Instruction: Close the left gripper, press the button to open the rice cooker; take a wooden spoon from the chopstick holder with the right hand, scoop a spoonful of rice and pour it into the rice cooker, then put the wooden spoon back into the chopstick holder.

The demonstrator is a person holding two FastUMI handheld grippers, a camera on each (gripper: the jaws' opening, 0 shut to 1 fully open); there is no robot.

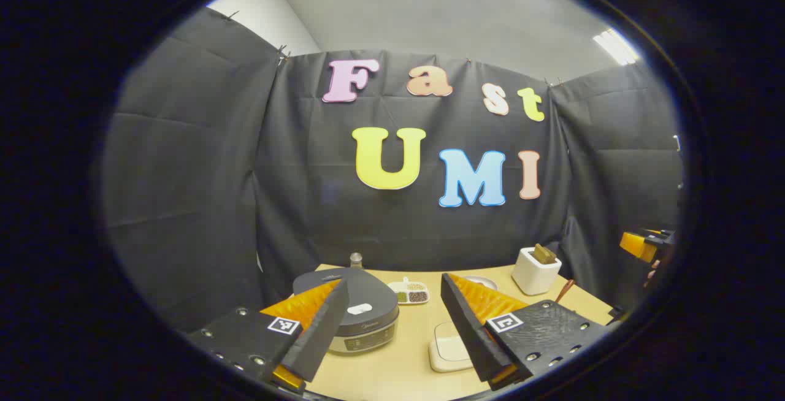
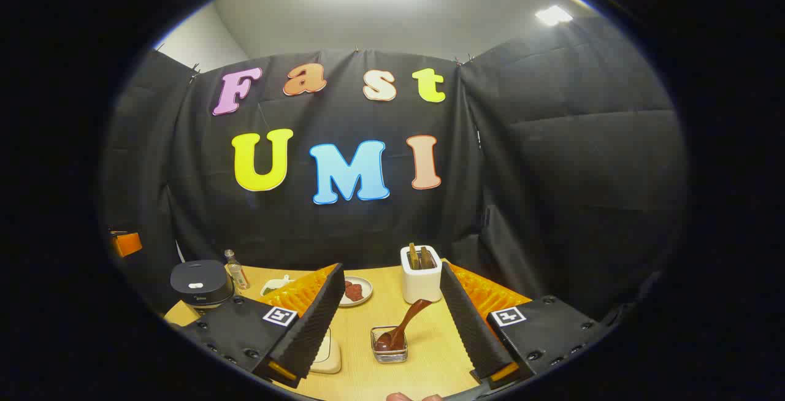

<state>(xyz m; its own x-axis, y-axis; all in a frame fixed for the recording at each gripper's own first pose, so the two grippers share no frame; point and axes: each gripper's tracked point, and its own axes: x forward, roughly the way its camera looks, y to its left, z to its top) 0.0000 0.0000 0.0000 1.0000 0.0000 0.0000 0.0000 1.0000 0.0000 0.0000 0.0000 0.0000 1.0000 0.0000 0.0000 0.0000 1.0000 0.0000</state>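
Observation:
The rice cooker (image 1: 362, 321) stands closed, dark grey lid down, with a white button (image 1: 359, 309) on top. It sits low between the fingers of my open left gripper (image 1: 394, 282), toward the left one. The cooker (image 2: 199, 284) is far left in the right gripper view. The white chopstick holder (image 2: 422, 275) holds wooden utensils and stands just beyond my open right gripper (image 2: 392, 272). A wooden spoon (image 2: 408, 322) rests with its bowl in a small glass box (image 2: 390, 346), handle leaning toward the holder. The holder (image 1: 535, 271) and the spoon handle (image 1: 564, 290) also appear at the right of the left gripper view.
On the wooden table (image 2: 362, 376) are a small bottle (image 2: 236, 271), a plate of red food (image 2: 357, 290), a white dish (image 2: 276, 284) and a white square coaster (image 1: 449, 349). A divided dish (image 1: 412, 292) lies behind the cooker. Black cloth walls surround the table.

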